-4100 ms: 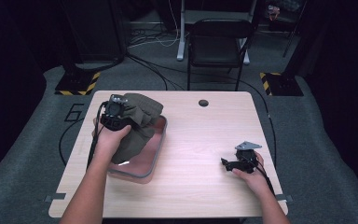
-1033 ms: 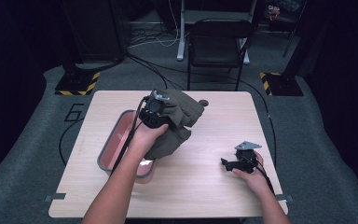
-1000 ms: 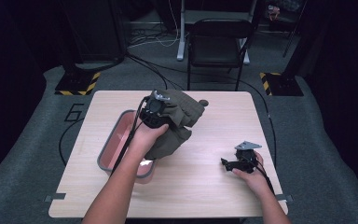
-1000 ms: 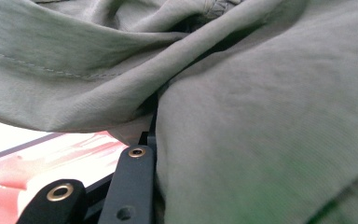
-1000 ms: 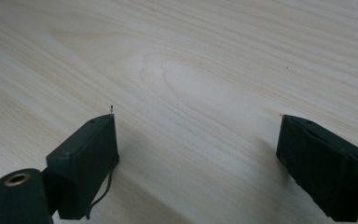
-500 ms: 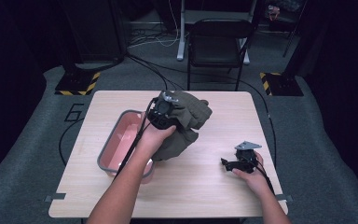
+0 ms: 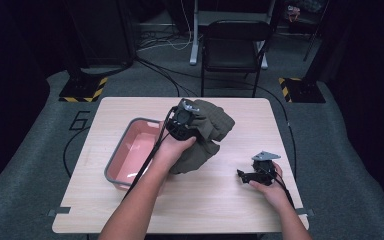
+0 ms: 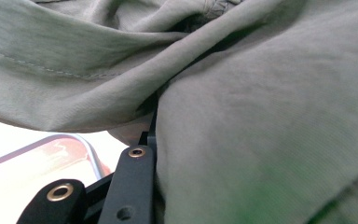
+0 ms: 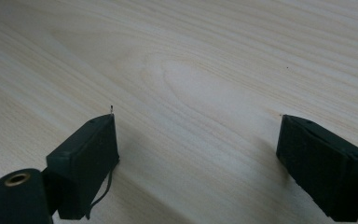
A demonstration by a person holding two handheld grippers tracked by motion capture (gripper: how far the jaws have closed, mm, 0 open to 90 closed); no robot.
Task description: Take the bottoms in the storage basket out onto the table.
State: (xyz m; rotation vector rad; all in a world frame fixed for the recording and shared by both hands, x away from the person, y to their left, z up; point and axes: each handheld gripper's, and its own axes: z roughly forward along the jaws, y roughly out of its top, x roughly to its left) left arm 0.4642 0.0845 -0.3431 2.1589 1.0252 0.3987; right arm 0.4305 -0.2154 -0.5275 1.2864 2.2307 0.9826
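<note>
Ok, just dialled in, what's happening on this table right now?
A person's left gripper is shut on a bundle of olive-green cloth, holding it up above the middle of the wooden table, just right of the pink tub. The tub looks bare inside. The right gripper rests near the table's right edge with its jaws open and nothing between them.

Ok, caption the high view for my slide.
Left gripper carries an olive garment beside the pink bin; right gripper rests open on the table.

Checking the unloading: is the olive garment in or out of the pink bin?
Out: the olive garment hangs bunched beside the pink bin.
</note>
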